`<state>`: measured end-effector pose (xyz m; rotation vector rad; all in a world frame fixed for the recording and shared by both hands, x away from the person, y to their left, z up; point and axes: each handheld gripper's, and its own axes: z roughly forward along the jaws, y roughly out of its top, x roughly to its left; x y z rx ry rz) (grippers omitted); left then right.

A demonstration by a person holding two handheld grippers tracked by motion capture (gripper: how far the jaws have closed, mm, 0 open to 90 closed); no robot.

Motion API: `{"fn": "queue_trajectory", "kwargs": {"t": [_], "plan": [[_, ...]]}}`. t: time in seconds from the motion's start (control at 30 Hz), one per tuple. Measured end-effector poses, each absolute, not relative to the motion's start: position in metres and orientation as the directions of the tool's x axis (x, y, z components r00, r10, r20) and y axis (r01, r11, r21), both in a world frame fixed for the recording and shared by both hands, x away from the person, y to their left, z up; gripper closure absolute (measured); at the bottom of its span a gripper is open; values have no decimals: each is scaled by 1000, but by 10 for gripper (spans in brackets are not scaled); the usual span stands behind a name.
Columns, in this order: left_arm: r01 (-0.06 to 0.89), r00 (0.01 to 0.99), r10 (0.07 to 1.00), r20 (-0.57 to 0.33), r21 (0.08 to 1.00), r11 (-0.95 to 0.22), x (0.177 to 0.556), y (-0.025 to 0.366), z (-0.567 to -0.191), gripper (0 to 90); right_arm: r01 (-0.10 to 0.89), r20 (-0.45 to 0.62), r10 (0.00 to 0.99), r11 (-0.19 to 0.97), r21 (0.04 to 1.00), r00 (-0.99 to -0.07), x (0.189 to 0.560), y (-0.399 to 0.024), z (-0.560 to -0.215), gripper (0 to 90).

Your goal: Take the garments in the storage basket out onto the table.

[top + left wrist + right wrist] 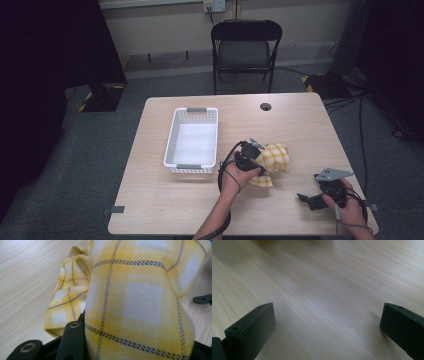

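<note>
Yellow checked cloth (274, 161) lies bunched at the middle right of the high view, on the pale wooden table (165, 205), just right of the white plastic basket (192, 140). Its weave is a plaid: broad yellow bands, pale white squares, and thin dark dashed lines crossing at right angles. In the left gripper view the cloth (140, 302) rises as a thick rounded fold through the centre and right of the frame, with a second hemmed flap hanging at centre left, its lower edge close to the wood.

At the centre of the high view, the left gripper (248, 156) sits against the cloth's left edge, the person's hand wrapped around its body. Its own camera shows the fabric packed between the black jaws at the bottom of the frame, so the jaws are clamped on the cloth.

Lower right in the high view, the right gripper (306, 198) rests well apart from the cloth. Its jaws stand wide apart over bare wood.
</note>
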<state>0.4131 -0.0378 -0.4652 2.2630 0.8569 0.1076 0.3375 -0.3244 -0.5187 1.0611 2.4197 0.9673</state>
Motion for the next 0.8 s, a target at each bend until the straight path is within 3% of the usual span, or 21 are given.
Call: {"fn": "queue_trajectory", "kwargs": {"t": [0.8], "plan": [[529,797,587,-140,630,-568,409,-42,-473,532,521,-25,742,493,697,-670,337,-324,-519,0]]}}
